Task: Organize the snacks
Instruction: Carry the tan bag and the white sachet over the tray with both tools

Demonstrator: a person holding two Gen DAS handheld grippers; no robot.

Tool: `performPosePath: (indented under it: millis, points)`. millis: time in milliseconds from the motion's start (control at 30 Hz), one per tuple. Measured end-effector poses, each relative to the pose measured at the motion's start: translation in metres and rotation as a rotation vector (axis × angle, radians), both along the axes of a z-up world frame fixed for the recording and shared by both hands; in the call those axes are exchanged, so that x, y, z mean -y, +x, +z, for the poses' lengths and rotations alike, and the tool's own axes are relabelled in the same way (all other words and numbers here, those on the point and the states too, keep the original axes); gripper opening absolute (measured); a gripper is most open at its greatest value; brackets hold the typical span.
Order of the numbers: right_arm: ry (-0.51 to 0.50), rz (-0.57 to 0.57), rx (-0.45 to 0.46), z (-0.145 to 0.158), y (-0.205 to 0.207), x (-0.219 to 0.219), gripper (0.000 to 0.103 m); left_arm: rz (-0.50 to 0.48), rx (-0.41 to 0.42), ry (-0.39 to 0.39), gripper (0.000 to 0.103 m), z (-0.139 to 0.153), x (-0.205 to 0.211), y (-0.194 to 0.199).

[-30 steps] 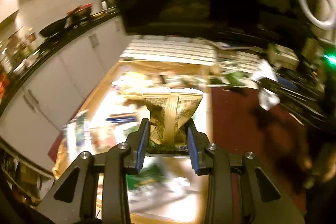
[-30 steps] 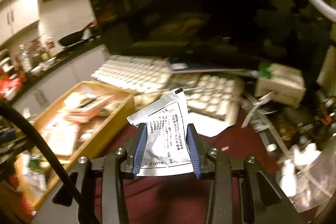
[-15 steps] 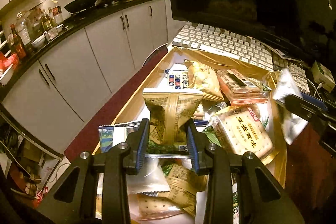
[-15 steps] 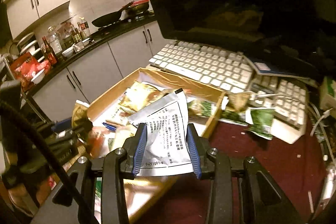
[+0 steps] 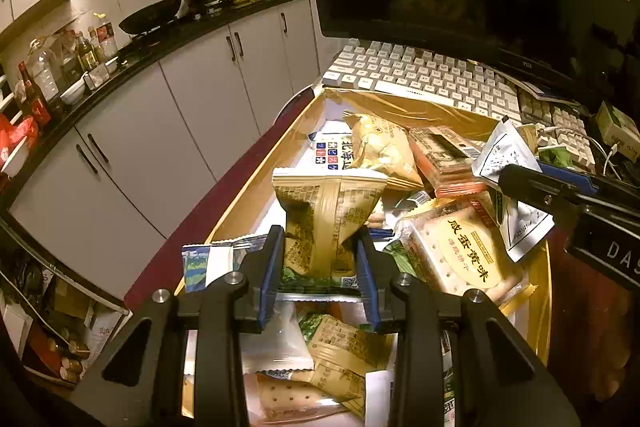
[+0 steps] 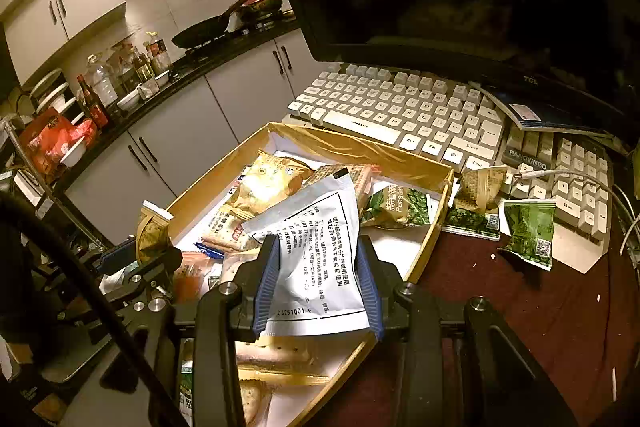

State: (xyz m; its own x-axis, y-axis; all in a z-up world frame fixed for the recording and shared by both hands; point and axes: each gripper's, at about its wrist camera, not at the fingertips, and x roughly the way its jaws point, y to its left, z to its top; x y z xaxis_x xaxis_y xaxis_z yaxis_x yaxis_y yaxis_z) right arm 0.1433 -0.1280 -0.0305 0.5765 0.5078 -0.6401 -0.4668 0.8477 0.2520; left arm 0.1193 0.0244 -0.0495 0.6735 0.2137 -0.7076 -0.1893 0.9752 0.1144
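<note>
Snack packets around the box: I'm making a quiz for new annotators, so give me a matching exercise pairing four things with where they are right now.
Things:
1. tan snack packet
2. white sachet
3. green packet
4. pea packet

Places:
A. lying inside the box, near its right wall
B. clamped in the left gripper
C. on the table outside the box, beside the keyboard
D. clamped in the right gripper

Pairs: 1-B, 2-D, 3-C, 4-A
</note>
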Motion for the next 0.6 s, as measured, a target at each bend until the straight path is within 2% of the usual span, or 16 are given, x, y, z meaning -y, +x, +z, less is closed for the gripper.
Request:
performPosePath:
  millis: [500,600]
  points:
    - [-0.022,0.001,0.001,-0.001,0.007,-0.015,0.041,0.018,-0.026,0.062,0.038,-0.005,0.002,0.007]
    - [-0.02,0.008,0.0,-0.001,0.006,-0.015,0.042,0.028,-0.031,0.072,0.051,-0.007,0.001,0.008]
